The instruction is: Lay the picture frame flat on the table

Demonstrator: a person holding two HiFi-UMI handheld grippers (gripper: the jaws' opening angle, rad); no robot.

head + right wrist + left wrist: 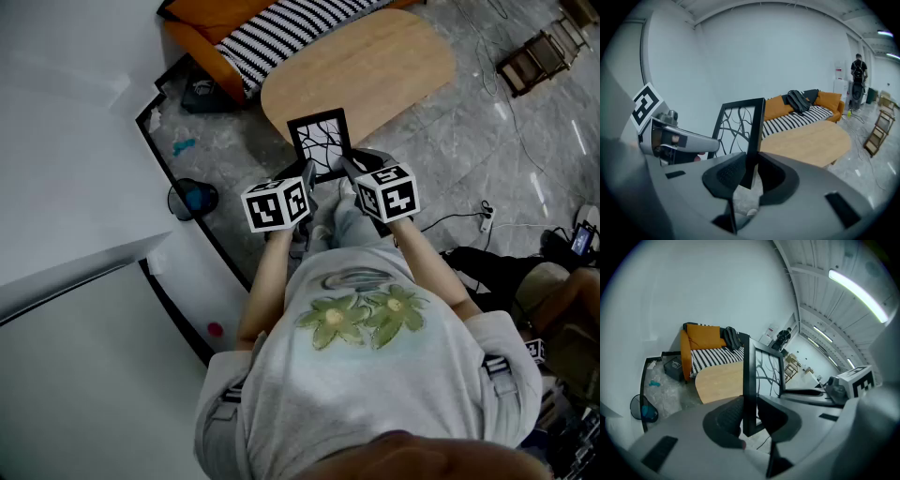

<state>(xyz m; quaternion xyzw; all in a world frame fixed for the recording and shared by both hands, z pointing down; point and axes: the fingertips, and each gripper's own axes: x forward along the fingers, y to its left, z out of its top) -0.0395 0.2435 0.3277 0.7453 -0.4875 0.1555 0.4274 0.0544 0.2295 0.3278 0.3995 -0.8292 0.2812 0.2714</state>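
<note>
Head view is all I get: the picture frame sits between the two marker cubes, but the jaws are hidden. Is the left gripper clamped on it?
Observer: Yes. The left gripper has its jaws shut on the picture frame, on one side bar near the lower corner.
Operator: And the right?
Observer: The right gripper pinches the opposite side bar, also low down.
Operator: Is it on the table yet?
Observer: No. Floor shows under its corner; the table lies beyond, and the frame is upright.
</note>
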